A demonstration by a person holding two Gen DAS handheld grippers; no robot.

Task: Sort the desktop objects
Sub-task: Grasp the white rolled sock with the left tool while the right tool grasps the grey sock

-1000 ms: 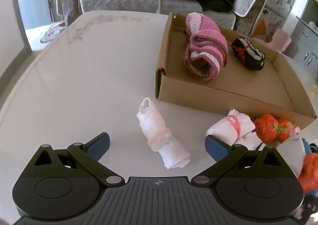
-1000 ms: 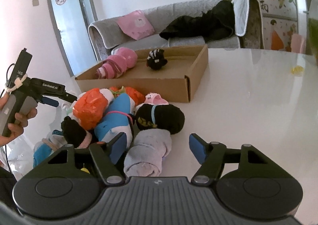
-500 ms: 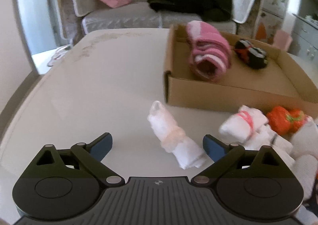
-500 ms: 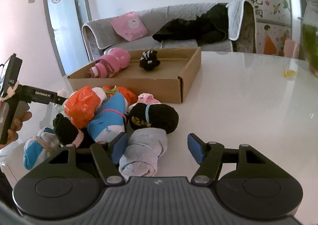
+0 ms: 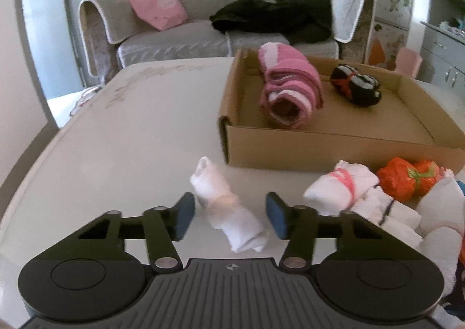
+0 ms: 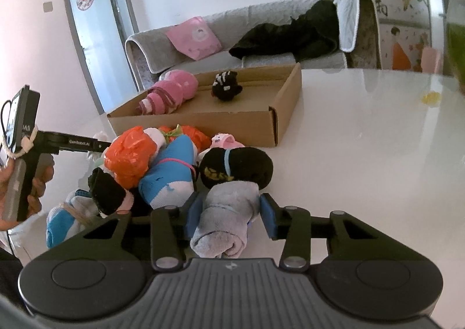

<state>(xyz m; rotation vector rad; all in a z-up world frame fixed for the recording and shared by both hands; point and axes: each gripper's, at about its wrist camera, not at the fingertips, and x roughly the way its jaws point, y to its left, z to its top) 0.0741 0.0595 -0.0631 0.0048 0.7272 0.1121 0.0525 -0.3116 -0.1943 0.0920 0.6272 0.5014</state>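
pink-and-white striped sock roll [image 5: 289,93] in a brown cardboard box [image 5: 334,149]; white sock roll [image 5: 229,210]; grey sock roll [image 6: 226,221]; blue fingers [image 6: 268,217].

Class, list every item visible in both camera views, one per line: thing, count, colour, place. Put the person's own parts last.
cardboard box: one, brown, on table
pink sock roll: one, in box
black sock roll: one, in box
white sock roll: one, on table, between left jaws
grey sock roll: one, between right jaws
loose sock bundles: several, orange, blue, black, white, piled before box
table: one, white
sofa: one, grey, behind table
left gripper: black, closing, gap remains
right gripper: black, pressing grey roll
hand: one, holding left gripper
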